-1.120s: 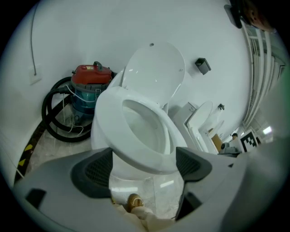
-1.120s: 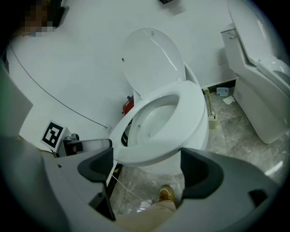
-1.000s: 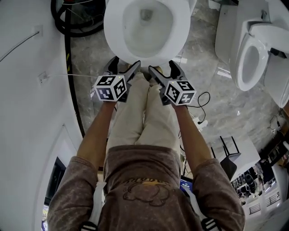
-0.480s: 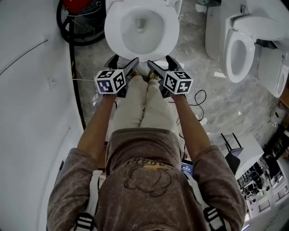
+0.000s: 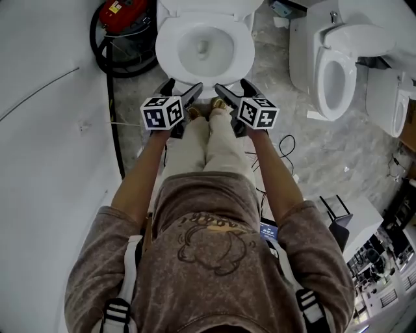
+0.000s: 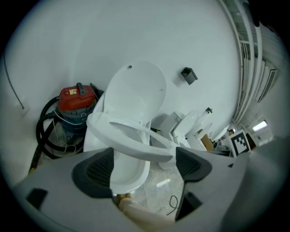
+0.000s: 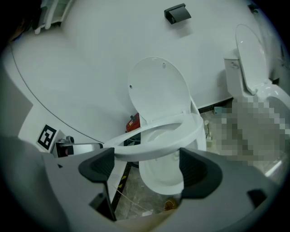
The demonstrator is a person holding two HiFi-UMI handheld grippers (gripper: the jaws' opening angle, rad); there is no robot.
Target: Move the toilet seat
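A white toilet stands straight ahead of me, its seat lying flat on the bowl and its lid upright against the wall. Both grippers hover side by side just short of the bowl's front rim, above the person's legs. The left gripper is open and holds nothing; in the left gripper view the seat ring shows beyond its gripper. The right gripper is open too, and its own view has the seat past the gripper, untouched.
A red vacuum cleaner with a coiled black hose sits left of the toilet against the white wall. A second toilet and a third stand to the right. Cables trail over the marble floor.
The toilet now looks smaller and sits higher in the head view, with more of the room showing. Both grippers stay open at the bowl's front.
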